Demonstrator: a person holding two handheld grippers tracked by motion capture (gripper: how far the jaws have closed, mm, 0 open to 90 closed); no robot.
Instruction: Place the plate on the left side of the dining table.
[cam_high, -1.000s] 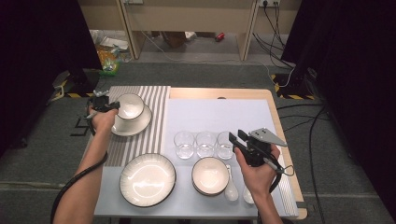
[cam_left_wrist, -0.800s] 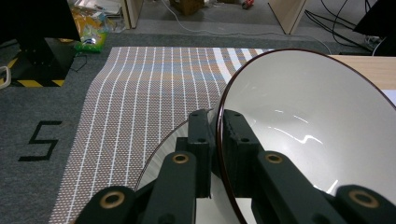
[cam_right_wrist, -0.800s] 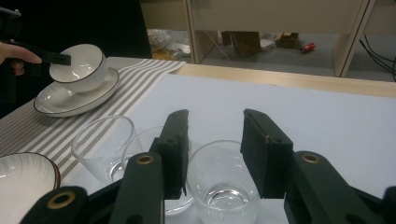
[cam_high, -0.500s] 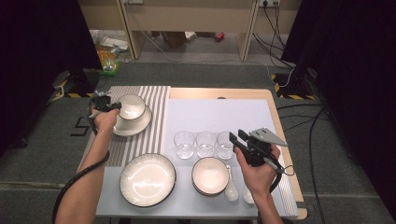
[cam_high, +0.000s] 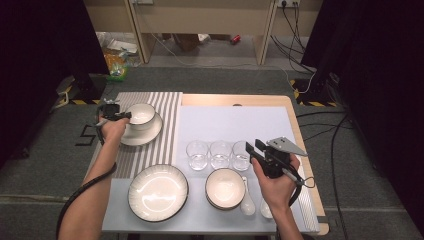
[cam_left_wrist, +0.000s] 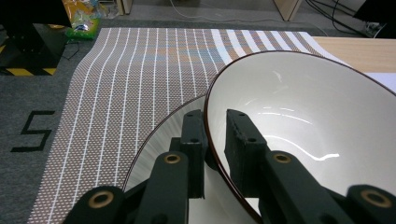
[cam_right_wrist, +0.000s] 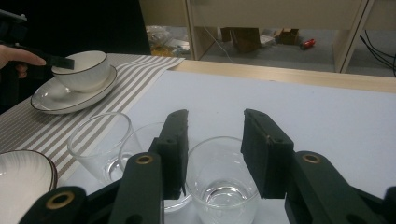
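a striped mat (cam_high: 155, 107) covered the table's left side. at its ten o'clock corner a white bowl (cam_high: 142, 113) sat on a plate (cam_high: 150, 135). the left gripper (cam_left_wrist: 215, 135) straddled the bowl's rim, its jaws having just opened, one inside, one outside, pads slightly off it. the right gripper (cam_right_wrist: 214, 140) hovered with jaws apart over three glasses (cam_high: 220, 154).

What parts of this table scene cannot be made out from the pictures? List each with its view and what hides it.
- Left gripper pads on the bowl rim: contact unclear; its jaws have just been opening.
- Plate under the bowl: mostly covered by bowl and jaws, left gripper view.
- Spoons beside the small bowl: one partly behind the right hand, high view.
- Glasses: cut by the bottom edge, right gripper view.
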